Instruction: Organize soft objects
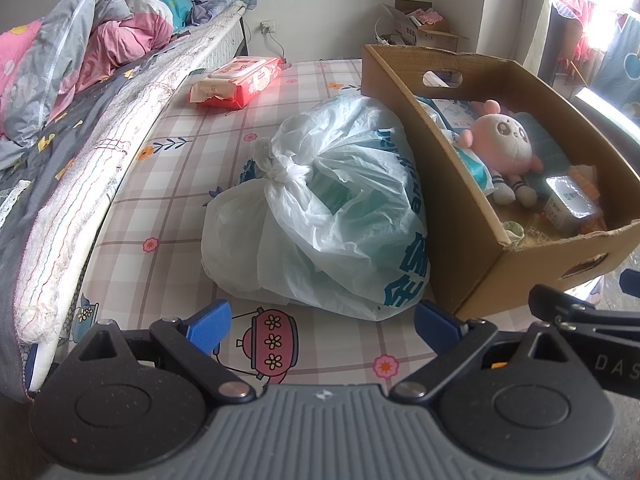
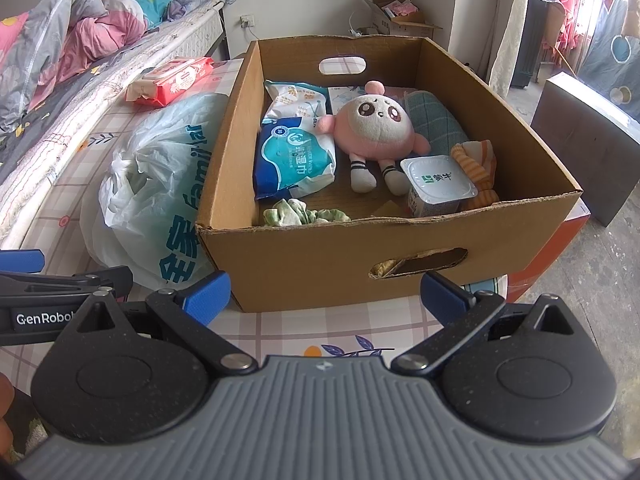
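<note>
Fingers of the left gripper [image 1: 322, 320] and right gripper [image 2: 326, 294] are spread, empty. Left of the cardboard box [image 2: 400, 248], a knotted plastic bag [image 1: 332, 208] is seen touching it; a pink plush doll [image 2: 376, 132] is held inside.

The open brown corrugated cardboard box [image 2: 400, 248] looks matt and papery, its cut rim rough. Inside it, the pink and cream plush doll [image 2: 374, 130] is soft, fuzzy cloth, and beside it the blue and white wipes packet [image 2: 294, 160] is glossy plastic film. Just left of the box, the knotted translucent white plastic bag [image 1: 320, 208] is thin, crinkled and faintly shiny. Under the box, the checked floral sheet [image 1: 168, 208] is smooth cloth.
</note>
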The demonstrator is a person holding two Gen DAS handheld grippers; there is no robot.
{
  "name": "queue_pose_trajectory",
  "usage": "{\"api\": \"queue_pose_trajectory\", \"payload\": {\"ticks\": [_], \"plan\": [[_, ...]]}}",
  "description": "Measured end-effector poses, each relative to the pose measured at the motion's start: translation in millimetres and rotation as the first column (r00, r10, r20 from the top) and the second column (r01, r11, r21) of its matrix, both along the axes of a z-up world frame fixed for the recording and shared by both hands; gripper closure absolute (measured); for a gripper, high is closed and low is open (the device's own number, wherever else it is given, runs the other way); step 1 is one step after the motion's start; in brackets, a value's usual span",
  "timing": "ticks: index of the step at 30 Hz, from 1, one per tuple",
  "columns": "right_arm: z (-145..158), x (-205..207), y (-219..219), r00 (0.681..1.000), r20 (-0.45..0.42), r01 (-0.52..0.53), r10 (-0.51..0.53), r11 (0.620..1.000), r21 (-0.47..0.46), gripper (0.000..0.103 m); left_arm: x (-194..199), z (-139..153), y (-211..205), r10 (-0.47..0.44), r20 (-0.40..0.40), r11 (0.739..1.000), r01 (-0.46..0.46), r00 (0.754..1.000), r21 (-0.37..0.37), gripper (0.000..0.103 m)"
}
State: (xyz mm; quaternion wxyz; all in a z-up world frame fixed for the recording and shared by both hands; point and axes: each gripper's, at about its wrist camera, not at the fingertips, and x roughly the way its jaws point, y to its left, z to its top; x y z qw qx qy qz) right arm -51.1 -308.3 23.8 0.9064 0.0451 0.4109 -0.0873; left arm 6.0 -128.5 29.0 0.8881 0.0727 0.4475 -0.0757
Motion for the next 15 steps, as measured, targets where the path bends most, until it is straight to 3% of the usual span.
{"api": "queue_pose_trajectory", "payload": {"ticks": [15], "plan": [[-2.5,-0.6,-0.2,1.000,-0.003,-0.002,0.002,1.000,-0.001,0.001,0.1,-2.7,0.4,0.001,-0.006,1.000,-0.001,1.000,-0.002,0.005]]}}
